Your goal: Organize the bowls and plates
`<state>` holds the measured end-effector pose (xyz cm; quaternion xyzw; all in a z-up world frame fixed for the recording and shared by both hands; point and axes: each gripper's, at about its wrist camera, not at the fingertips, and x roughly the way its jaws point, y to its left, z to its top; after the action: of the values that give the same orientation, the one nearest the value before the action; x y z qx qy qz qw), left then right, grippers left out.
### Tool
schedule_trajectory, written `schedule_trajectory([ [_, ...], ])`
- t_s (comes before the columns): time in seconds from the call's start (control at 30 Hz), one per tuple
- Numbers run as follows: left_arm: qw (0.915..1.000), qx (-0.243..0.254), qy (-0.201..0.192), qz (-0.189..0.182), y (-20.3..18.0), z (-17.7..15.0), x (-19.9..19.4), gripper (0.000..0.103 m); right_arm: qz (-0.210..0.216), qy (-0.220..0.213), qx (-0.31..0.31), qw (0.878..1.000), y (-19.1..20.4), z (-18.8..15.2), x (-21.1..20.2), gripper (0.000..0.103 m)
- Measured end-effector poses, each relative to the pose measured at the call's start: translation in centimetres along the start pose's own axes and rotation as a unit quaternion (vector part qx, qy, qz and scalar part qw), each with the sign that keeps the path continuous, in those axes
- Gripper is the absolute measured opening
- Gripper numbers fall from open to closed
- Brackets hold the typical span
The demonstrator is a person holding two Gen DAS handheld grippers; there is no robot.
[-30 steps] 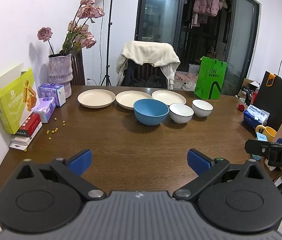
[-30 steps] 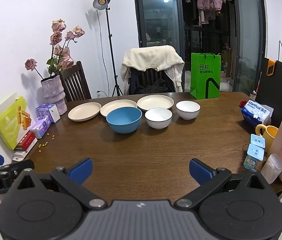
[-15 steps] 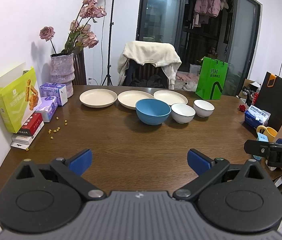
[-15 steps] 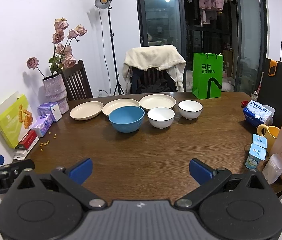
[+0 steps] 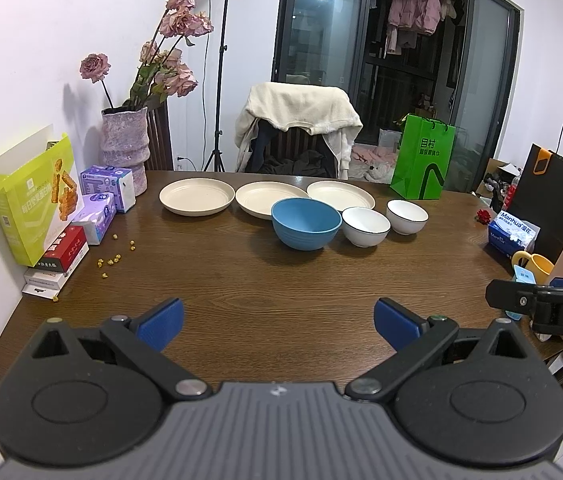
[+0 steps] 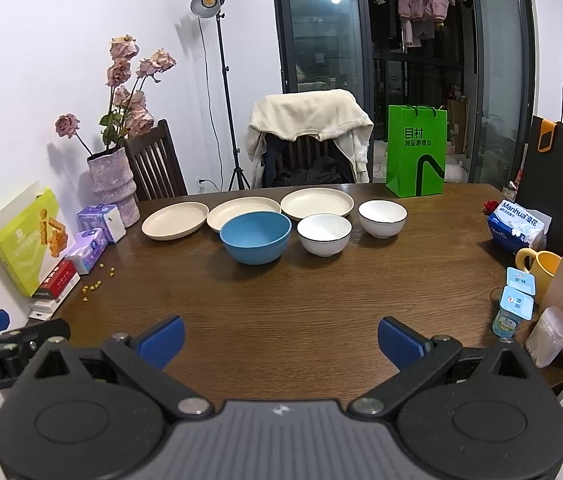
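Three cream plates lie in a row at the far side of the wooden table (image 5: 281,280): left (image 5: 196,197), middle (image 5: 271,199), right (image 5: 340,195). In front of them stand a blue bowl (image 5: 305,223) and two white bowls (image 5: 365,226) (image 5: 407,216). In the right wrist view the blue bowl (image 6: 255,237) and the white bowls (image 6: 324,234) (image 6: 382,218) stand the same way. My left gripper (image 5: 277,320) and my right gripper (image 6: 279,338) are open and empty, above the near table edge, well short of the dishes.
A vase with roses (image 5: 125,142), tissue packs and snack boxes (image 5: 33,204) line the left edge, with scattered crumbs (image 5: 115,258). A green bag (image 5: 421,162) stands at the back. A tissue pack (image 6: 517,226), yellow mug (image 6: 541,266) and yoghurt cups (image 6: 515,304) crowd the right edge.
Both grippers have shifted slightly; the dishes sit a little lower and to the right in both views. Nothing on the table has moved and both grippers stay open.
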<state>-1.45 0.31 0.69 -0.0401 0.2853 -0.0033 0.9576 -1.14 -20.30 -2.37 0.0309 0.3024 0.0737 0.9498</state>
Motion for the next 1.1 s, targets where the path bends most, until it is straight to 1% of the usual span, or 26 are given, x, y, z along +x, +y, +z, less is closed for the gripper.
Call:
schedule_trajectory([
  [0.77, 1.0, 0.001, 0.001, -0.001, 0.0, -0.1, 0.1, 0.103, -0.001, 0.003, -0.004, 1.0, 0.1, 0.0, 0.1, 0.103],
  [1.1, 0.9999, -0.007, -0.003, 0.015, 0.6, 0.3, 0.4, 0.103, 0.005, 0.014, -0.009, 1.0, 0.7, 1.7, 2.0, 0.103],
])
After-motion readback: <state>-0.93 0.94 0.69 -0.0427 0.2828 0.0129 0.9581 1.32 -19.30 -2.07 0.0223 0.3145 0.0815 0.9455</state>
